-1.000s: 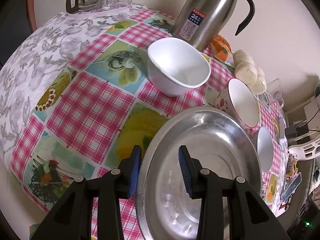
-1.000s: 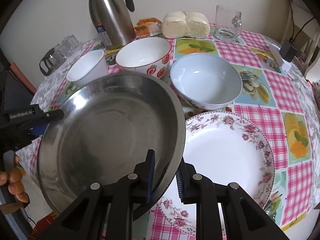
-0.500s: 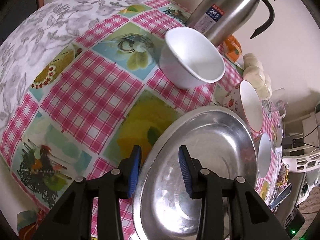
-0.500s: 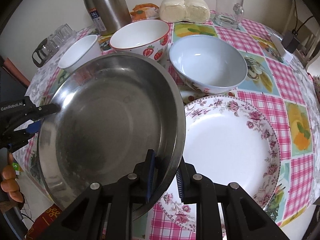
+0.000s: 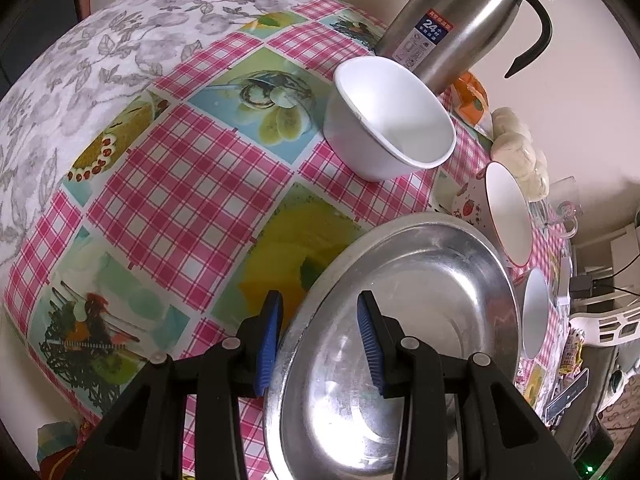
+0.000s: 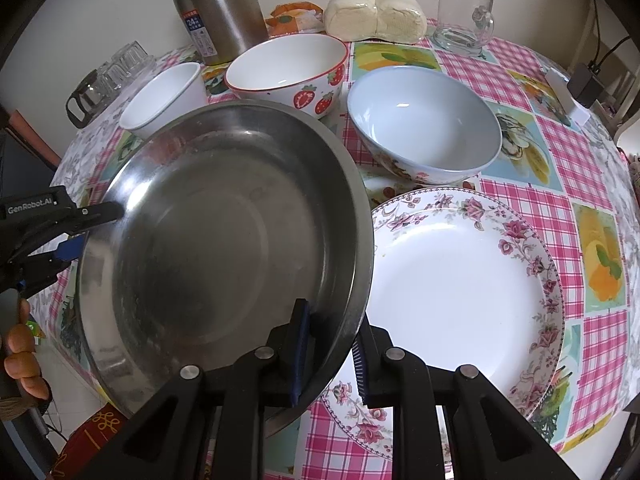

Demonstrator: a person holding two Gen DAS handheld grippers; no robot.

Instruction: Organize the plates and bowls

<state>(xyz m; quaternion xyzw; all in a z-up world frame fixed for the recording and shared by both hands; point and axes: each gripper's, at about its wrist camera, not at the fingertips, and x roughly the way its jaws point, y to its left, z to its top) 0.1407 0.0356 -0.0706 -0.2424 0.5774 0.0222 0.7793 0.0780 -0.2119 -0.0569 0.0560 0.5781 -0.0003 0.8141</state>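
Note:
A large steel plate (image 6: pixel 208 240) is tilted above the table, its right edge overlapping a floral plate (image 6: pixel 460 272). My right gripper (image 6: pixel 330 328) is shut on the steel plate's near rim. My left gripper (image 5: pixel 318 304) straddles the opposite rim of the steel plate (image 5: pixel 420 320). Its jaws are opening, with a gap between the rim and the inner pad. From the right wrist view the left gripper (image 6: pixel 80 224) shows at the plate's left edge, held by a hand. Behind stand a small white bowl (image 6: pixel 164 96), a strawberry bowl (image 6: pixel 288 68) and a pale blue bowl (image 6: pixel 424 128).
A steel thermos (image 5: pixel 452 20) stands at the back by the wall, with wrapped buns (image 6: pixel 376 16) and a glass mug (image 6: pixel 460 20) to its right. A glass pitcher (image 6: pixel 104 80) and tumblers sit at the back left. The table edge (image 6: pixel 600 420) is close on the right.
The left wrist view has rolled, so the table looks more tilted, and the left jaws stand slightly wider around the rim. The right gripper keeps its hold on the steel plate.

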